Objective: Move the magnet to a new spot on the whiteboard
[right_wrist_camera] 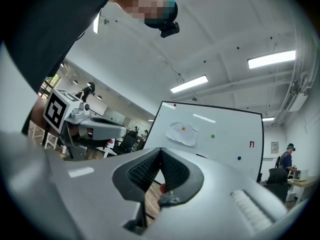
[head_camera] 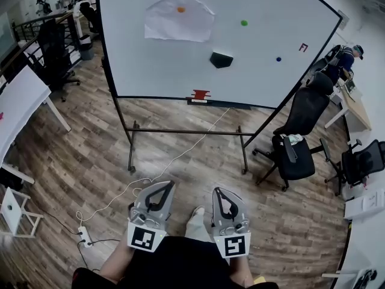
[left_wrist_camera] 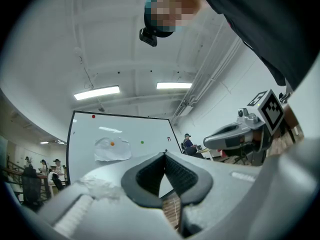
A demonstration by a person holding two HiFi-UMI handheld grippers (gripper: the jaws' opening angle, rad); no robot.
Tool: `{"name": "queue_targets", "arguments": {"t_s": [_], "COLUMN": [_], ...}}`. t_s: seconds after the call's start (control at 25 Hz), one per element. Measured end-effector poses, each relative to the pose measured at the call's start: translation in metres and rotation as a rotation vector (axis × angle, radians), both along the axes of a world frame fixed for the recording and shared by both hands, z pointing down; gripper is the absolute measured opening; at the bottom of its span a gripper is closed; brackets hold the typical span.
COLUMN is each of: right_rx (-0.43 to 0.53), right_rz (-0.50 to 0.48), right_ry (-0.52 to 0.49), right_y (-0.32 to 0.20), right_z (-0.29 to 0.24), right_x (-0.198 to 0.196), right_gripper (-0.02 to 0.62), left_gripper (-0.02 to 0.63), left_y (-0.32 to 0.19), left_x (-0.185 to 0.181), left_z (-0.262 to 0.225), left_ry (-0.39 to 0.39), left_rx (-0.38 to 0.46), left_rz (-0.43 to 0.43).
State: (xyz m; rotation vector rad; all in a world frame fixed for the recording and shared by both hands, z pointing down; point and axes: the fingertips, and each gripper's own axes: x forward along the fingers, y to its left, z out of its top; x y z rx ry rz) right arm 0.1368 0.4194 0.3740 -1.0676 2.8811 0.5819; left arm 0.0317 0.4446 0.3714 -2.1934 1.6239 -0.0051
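A wheeled whiteboard (head_camera: 264, 71) is shown from a head camera looking steeply down. It stands well apart from the person, across a wooden floor.

3 small round magnets are seen on its face. An orange magnet (head_camera: 181, 9) pins a crumpled sheet of paper (head_camera: 174, 29) near the top. A green magnet (head_camera: 243, 23) sits to the right of the paper, and a blue magnet (head_camera: 278, 59) lies lower and further right. A black eraser (head_camera: 221, 59) is stuck near the middle. Which magnet is meant by the task cannot be told.

The left gripper (head_camera: 163, 186) and the right gripper (head_camera: 218, 192) are held side by side low in the view, close to the person's body and pointed toward the board. Both claws are clenched, tips pressed together, and nothing is held in either.

The step in hand is judged to be the approach, as no magnet is within reach. For the next move, the gap to the board must be closed. 1 claw must then be opened and lined up so that its pads straddle the chosen magnet's rim. The green and blue magnets are judged simpler to lift, being free of the paper.
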Motion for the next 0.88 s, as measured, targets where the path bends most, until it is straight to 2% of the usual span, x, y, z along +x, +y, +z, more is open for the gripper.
{"name": "queue_targets", "arguments": {"t_s": [0.24, 0.44, 0.88], "right_rx": [-0.015, -0.005, -0.035], "right_rz": [0.018, -0.013, -0.074], "right_ry": [-0.009, -0.01, -0.014], "right_y": [-0.056, -0.095, -0.185], "right_z": [-0.002, -0.003, 0.003], "right_x": [0.021, 0.025, 0.043], "right_gripper": [0.003, 0.003, 0.003], "left_gripper": [0.002, 0.002, 0.002], "left_y": [-0.051, -0.088, -0.169], "left_x": [0.017, 0.023, 0.041], "left_z": [-0.001, -0.004, -0.003], "left_ry": [0.01, -0.01, -0.003], "left_rx": [-0.006, -0.009, -0.018], "left_rz": [0.004, -0.02, -0.093]}}
